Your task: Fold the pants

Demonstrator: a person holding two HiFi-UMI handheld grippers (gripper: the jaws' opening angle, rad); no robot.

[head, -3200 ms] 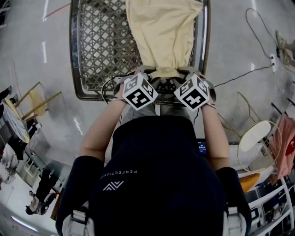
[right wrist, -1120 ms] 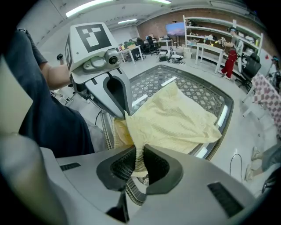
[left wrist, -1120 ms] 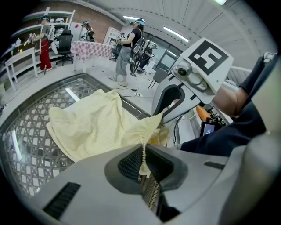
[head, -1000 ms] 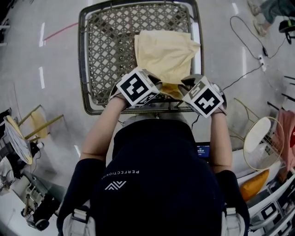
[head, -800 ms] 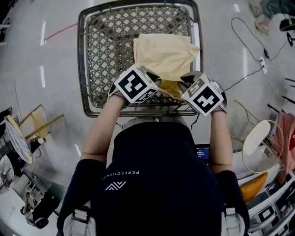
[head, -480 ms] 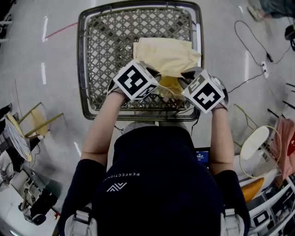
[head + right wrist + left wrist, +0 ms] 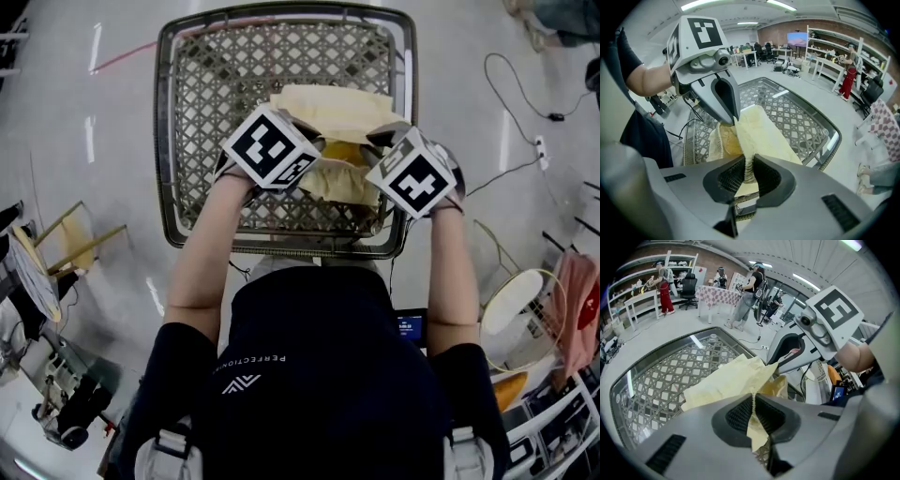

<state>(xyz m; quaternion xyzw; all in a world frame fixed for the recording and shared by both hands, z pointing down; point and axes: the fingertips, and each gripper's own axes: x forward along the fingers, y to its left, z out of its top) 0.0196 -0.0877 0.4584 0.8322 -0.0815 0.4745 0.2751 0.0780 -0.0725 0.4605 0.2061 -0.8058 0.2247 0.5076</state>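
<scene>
Pale yellow pants (image 7: 333, 101) lie on a woven lattice table (image 7: 165, 141), toward its right half. My left gripper (image 7: 309, 157) is shut on the near edge of the cloth, which is pinched between the pads in the left gripper view (image 7: 752, 404). My right gripper (image 7: 380, 152) is shut on the same edge a short way to the right, with the fabric bunched between its pads (image 7: 747, 172). Between the two the lifted edge sags over the rest of the pants (image 7: 726, 383). Each gripper's camera sees the other's jaws clamping the cloth.
The table's rounded rim (image 7: 834, 140) runs all round the lattice. On the floor are a cable (image 7: 511, 164) at the right, a round wire stand (image 7: 511, 305) and a yellow chair frame (image 7: 70, 230). People stand by shelves and desks in the background (image 7: 663, 287).
Both grippers have moved away from the person across the table, carrying the held edge over the pants. Less of the cloth now shows beyond them.
</scene>
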